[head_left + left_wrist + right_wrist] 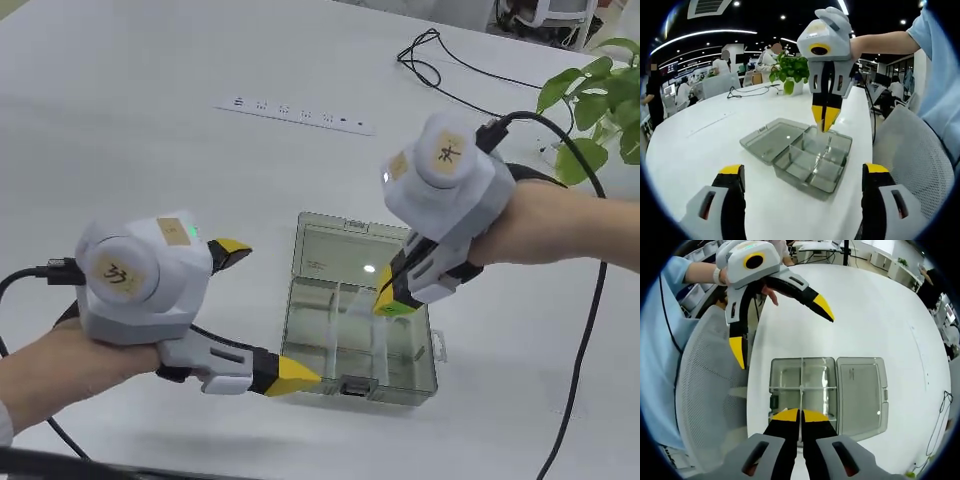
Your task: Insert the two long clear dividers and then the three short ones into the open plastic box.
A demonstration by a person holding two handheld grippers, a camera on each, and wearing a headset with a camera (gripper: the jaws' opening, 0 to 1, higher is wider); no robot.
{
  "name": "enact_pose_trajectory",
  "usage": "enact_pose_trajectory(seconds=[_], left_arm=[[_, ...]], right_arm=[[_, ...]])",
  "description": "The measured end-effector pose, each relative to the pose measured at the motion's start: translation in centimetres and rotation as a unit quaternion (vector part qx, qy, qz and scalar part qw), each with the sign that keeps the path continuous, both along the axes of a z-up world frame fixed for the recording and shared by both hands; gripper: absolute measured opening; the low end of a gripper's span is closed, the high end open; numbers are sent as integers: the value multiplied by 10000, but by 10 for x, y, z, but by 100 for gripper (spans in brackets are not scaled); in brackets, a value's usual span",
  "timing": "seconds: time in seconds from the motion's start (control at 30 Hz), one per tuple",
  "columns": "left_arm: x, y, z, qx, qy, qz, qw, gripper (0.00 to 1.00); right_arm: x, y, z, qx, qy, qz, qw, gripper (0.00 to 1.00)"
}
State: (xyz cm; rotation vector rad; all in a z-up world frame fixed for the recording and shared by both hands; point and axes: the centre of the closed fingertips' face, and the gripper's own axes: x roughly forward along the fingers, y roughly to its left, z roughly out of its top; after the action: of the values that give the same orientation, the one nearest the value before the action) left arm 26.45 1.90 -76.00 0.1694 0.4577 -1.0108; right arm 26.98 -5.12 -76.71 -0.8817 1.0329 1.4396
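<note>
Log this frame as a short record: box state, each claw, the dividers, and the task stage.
box: clear plastic box on the white table, lid lying open flat
right claw: shut on a clear divider, which reaches down into the box
left claw: open, empty, beside the box's near left corner
dividers in box: at least one crosswise piece seated; exact count unclear
stage: insertion under way, not finished
background: power strip, plant

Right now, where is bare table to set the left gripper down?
Bare table lies left of the box, from the left gripper up to the power strip. Crowded: over the box, the right gripper grips a divider; cable far right.
</note>
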Motion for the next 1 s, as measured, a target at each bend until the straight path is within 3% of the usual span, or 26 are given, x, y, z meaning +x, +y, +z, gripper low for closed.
enact_pose_trajectory(seconds=[0.33, 0.6, 1.0], left_arm=[[-1, 0, 1, -28, 52, -5, 10000, 95], [-4, -2, -2, -56, 105, -18, 9999, 93], [-6, -3, -2, -94, 148, -24, 9998, 91]], right_arm=[[-2, 1, -2, 21, -34, 33, 10000, 2], [-2, 1, -3, 196, -189, 235, 9994, 2], [1, 4, -7, 204, -173, 97, 9996, 2]])
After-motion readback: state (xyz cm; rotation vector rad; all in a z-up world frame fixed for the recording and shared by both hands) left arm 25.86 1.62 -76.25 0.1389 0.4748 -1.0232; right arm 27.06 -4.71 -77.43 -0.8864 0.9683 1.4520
